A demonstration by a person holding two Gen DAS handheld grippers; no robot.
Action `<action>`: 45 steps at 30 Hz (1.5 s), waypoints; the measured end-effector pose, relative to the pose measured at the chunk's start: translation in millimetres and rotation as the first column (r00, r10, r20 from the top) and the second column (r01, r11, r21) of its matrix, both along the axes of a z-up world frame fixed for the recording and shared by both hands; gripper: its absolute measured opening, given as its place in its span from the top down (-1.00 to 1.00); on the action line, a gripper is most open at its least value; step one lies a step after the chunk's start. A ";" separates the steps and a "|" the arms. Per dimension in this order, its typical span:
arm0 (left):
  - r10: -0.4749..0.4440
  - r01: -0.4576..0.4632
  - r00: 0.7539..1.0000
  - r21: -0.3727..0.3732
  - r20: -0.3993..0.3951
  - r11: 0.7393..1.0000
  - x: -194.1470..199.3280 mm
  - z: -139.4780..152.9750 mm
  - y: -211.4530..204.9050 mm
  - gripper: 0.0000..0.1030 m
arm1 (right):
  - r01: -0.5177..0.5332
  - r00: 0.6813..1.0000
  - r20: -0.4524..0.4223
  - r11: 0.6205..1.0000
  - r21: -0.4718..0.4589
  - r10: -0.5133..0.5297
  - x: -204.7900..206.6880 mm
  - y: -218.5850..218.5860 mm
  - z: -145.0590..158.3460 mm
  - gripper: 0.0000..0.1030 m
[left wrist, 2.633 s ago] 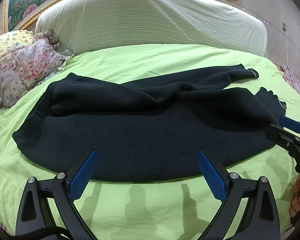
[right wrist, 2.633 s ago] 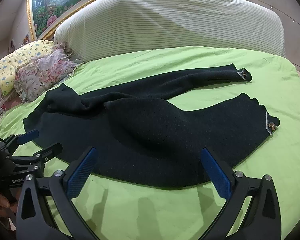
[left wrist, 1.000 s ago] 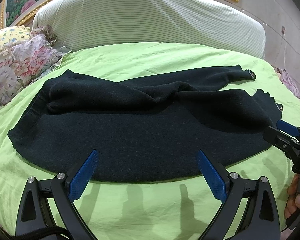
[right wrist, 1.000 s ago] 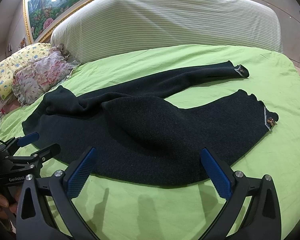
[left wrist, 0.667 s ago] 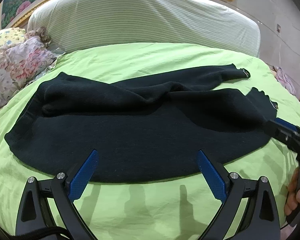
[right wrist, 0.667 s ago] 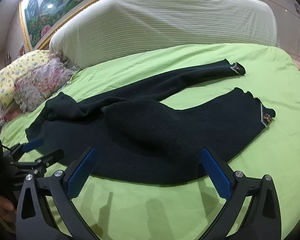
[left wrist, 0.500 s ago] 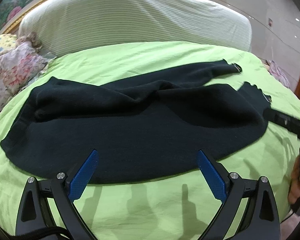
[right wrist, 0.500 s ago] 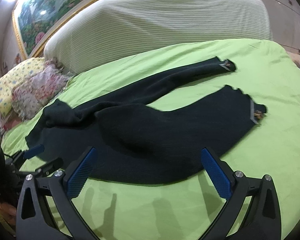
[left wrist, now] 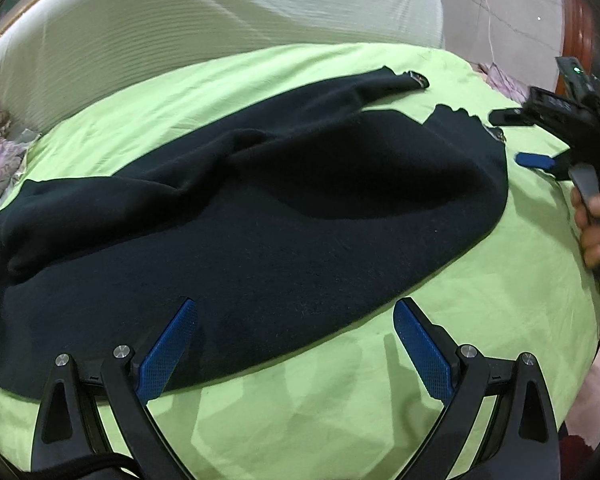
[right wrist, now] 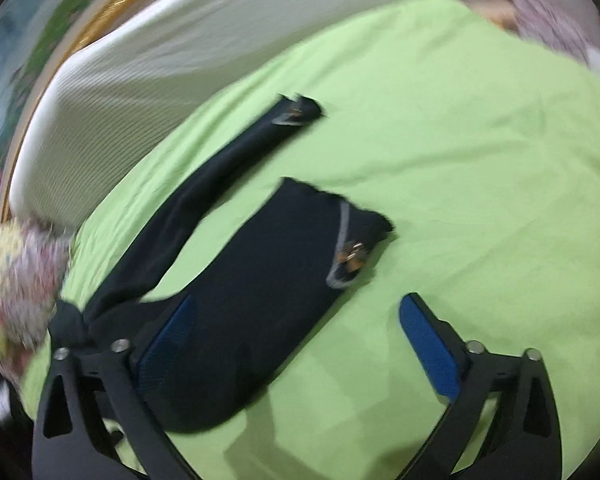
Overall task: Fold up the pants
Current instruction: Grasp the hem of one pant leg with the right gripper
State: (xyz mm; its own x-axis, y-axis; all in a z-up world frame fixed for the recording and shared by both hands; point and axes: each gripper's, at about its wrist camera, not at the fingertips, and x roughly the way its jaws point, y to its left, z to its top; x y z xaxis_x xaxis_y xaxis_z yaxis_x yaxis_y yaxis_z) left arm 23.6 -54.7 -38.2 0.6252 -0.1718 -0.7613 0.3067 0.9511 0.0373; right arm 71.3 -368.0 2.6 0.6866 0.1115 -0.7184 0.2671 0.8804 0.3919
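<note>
Now, pants (left wrist: 260, 216): flat on the green bed (left wrist: 340, 420).
Feel: soft and floppy, I think.
Grab: leg ends.
Left gripper (left wrist: 296, 344): fingers wide.
Right gripper (right wrist: 300, 344): fingers wide.

Green bedsheet (left wrist: 340, 420); striped white headboard cover (left wrist: 180, 32); floral pillows (right wrist: 8, 280) at left edge.

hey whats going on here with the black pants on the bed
A person holds a gripper in each hand over dark pants spread on a green bed sheet. Both the left gripper and the right gripper are open and hold nothing. The right one is near the leg cuffs. No fold is visible.
</note>
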 end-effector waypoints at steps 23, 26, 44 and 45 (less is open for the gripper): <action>-0.024 0.026 0.995 0.017 -0.095 1.000 16.9 -1.6 -7.4 -0.80 | 0.304 0.953 0.024 0.953 -0.010 -0.303 -74.3 -74.3 23.5 0.63; 0.028 -0.028 0.997 -0.002 -0.068 1.000 25.1 12.3 3.6 -0.80 | 0.251 0.966 0.056 0.968 0.009 -0.251 -66.0 -70.7 35.8 0.44; -0.032 0.029 0.999 0.250 0.008 0.968 144.5 29.4 -13.7 -0.81 | 0.025 1.000 0.013 0.997 0.079 -0.026 92.1 -8.4 30.7 -0.07; -0.040 0.039 0.999 0.253 -0.003 0.967 151.6 26.5 -15.7 -0.81 | 0.028 1.000 0.008 0.996 0.081 -0.029 96.1 -8.1 30.9 -0.07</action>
State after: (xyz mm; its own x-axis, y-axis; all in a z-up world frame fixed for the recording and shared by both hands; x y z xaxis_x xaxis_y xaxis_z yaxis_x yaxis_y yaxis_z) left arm 175.2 -70.4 -11.6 0.6233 0.0020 -0.7820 0.3435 0.8976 0.2761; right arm 167.3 -376.1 33.6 0.6965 0.1490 -0.7019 0.2878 0.8380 0.4635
